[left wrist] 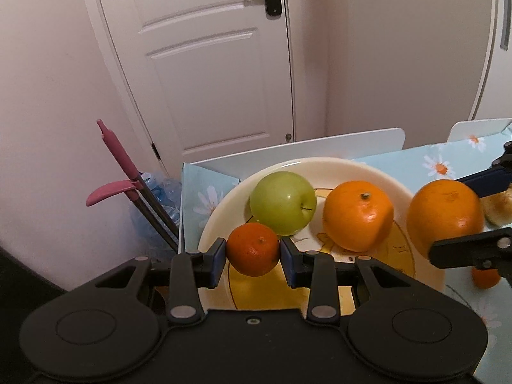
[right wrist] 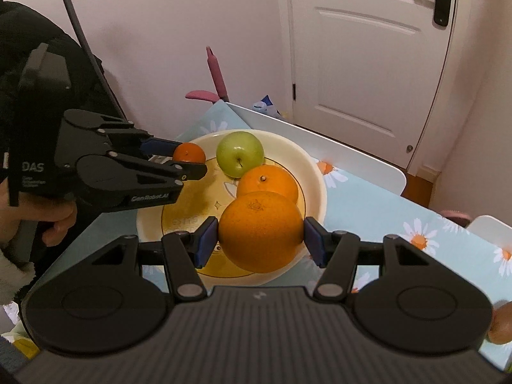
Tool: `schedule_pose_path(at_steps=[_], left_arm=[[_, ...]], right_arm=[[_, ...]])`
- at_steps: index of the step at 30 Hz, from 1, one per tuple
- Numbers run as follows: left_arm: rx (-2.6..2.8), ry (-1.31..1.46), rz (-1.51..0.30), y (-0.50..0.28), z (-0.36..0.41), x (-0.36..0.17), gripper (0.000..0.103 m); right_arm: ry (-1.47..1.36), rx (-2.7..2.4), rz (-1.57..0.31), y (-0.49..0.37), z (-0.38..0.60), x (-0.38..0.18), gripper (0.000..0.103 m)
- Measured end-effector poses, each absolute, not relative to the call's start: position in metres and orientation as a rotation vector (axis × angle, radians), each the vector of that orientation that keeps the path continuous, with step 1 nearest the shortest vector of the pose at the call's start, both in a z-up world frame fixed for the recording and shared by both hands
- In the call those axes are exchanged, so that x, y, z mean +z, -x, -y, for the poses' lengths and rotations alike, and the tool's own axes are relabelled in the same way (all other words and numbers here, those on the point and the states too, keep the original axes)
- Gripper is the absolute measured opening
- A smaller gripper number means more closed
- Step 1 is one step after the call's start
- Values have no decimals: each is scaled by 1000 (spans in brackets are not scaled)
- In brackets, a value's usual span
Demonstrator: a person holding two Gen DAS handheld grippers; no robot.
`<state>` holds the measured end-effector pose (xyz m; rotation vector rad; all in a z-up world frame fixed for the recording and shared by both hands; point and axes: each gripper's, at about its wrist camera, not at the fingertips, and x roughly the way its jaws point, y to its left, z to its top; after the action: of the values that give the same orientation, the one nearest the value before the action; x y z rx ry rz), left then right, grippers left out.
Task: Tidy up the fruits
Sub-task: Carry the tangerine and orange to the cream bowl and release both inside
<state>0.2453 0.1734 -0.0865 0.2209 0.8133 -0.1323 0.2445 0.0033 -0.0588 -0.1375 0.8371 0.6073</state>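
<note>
The table [right wrist: 377, 198], covered by a daisy-print cloth, carries a cream plate [right wrist: 315, 172] near its far corner, beside the white door [right wrist: 368, 48]. The right gripper [right wrist: 260, 240] clamps a large orange [right wrist: 260, 230] between its blue pads [right wrist: 204, 240], holding it over the plate's near rim. A second orange [left wrist: 357, 216] lies in the plate toward its right side, just beside a green apple [left wrist: 283, 202] at the far side; whether the two touch cannot be determined. The left gripper [left wrist: 252, 259] pinches a small mandarin [left wrist: 253, 249] between its pads over the plate's left portion; whether the mandarin rests on the plate surface is unclear. A brown fruit [right wrist: 500, 323] sits at the table's near right edge, only partly in view.
</note>
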Motion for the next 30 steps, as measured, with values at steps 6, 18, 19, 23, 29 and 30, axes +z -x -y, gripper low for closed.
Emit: schedule_pose_path(at_steps=[6, 18, 19, 23, 29, 30], left_arm=[[-140, -233, -797, -248, -175, -87, 72], [-93, -218, -759, -224, -176, -64, 96], [-87, -211, -760, -221, -176, -62, 96], [-66, -193, -762, -211, -175, -56, 96], [-33, -148, -788, -202, -175, -51, 96], [-28, -138, -794, -201, -175, -51, 96]], right_arm=[[151, 604, -859, -246, -5, -63, 73], [203, 658, -863, -239, -8, -57, 73], [207, 665, -862, -239, -9, -57, 73], [225, 693, -859, -240, -12, -57, 73], [260, 728, -875, -242, -21, -62, 73], [264, 733, -879, -243, -23, -63, 73]])
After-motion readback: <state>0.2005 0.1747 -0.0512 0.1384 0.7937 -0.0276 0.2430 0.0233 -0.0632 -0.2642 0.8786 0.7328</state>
